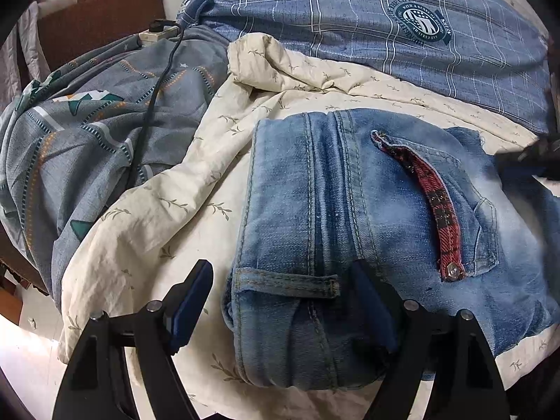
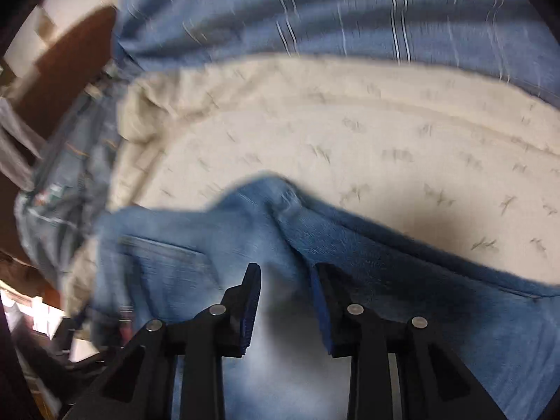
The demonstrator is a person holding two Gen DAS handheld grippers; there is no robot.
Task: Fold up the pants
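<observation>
Bed with cream leaf-print sheet (image 1: pixel 168 210), jeans (image 1: pixel 350 217) folded at its near edge.

On the left, my left hand-held gripper (image 1: pixel 280 301) straddles the folded corner, jaws wide apart, nothing pinched. On the right, my right hand-held gripper (image 2: pixel 285 301) hovers, jaws narrowed but apart over denim; blurred. I reckon a careless close could drag layers and undo the fold.
</observation>
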